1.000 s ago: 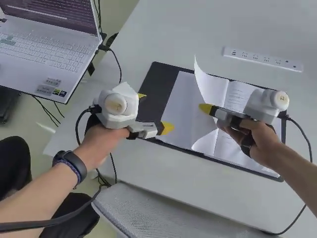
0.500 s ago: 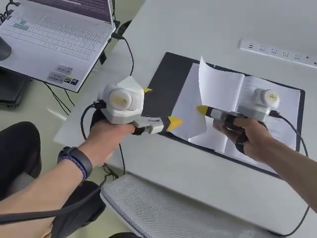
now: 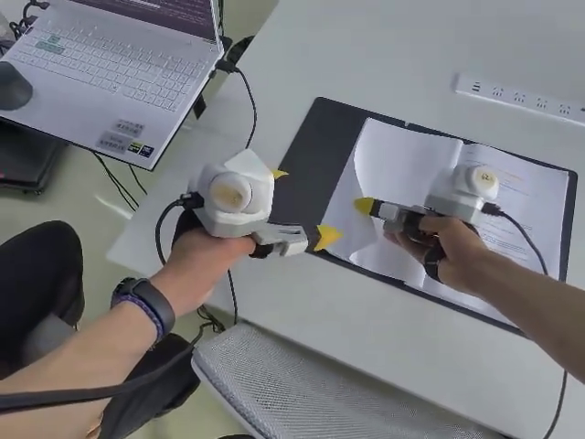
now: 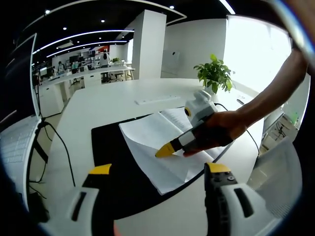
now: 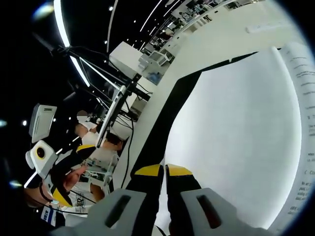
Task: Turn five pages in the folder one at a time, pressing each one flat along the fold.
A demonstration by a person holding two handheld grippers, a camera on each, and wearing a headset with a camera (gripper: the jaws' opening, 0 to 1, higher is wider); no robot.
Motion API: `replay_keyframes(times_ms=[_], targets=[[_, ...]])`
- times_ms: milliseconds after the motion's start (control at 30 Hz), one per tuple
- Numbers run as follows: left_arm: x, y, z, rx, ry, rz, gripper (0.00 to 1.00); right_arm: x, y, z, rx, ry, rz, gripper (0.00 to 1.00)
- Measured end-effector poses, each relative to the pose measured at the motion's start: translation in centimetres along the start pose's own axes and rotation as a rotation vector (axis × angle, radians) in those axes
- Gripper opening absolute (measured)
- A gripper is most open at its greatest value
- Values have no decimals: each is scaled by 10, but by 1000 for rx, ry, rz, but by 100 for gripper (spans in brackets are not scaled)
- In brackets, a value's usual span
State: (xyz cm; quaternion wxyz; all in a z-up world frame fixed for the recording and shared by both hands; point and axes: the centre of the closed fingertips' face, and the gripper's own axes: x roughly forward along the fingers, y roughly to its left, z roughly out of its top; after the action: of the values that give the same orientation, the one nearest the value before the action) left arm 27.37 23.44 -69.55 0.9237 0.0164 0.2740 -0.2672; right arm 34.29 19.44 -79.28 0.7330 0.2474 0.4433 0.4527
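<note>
folder (image 3: 306, 160): lay open on the table (image 3: 384, 46), black cover showing on its 9 o'clock side
page (image 3: 402, 169): was bowed up near the fold, not flat, curling over toward 9 o'clock
right gripper (image 3: 365, 207): jaws were clenched together, yellow tip at the page's 7 o'clock edge. honestly couldn't tell if it pinched the sheet
left gripper (image 3: 302, 205): was released, jaws spread wide with nothing between them, just beside the folder's 8 o'clock edge
laptop (image 3: 110, 64): sat at 10 o'clock, well apart from the folder
power strip (image 3: 521, 99): lay at 2 o'clock, past the folder
</note>
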Motion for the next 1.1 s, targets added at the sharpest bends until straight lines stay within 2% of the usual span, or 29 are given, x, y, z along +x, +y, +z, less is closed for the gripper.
replay_keyframes(times_ms=[200, 367, 500, 733, 867, 1100], targets=[[2, 4, -2, 1, 3, 2, 74, 3, -7, -3, 7, 5, -4, 4], [3, 0, -1, 4, 9, -1, 74, 3, -11, -4, 1, 8, -5, 7], [7, -3, -1, 15, 18, -6, 73, 2, -11, -3, -6, 13, 2, 13], [19, -8, 1, 22, 28, -24, 72, -7, 2, 1, -44, 2, 40, 25], [26, -9, 1, 27, 33, -31, 71, -16, 6, 7, -58, -27, 47, 31], [37, -12, 2, 34, 44, -46, 69, -43, 27, 16, -123, -66, 42, 32]])
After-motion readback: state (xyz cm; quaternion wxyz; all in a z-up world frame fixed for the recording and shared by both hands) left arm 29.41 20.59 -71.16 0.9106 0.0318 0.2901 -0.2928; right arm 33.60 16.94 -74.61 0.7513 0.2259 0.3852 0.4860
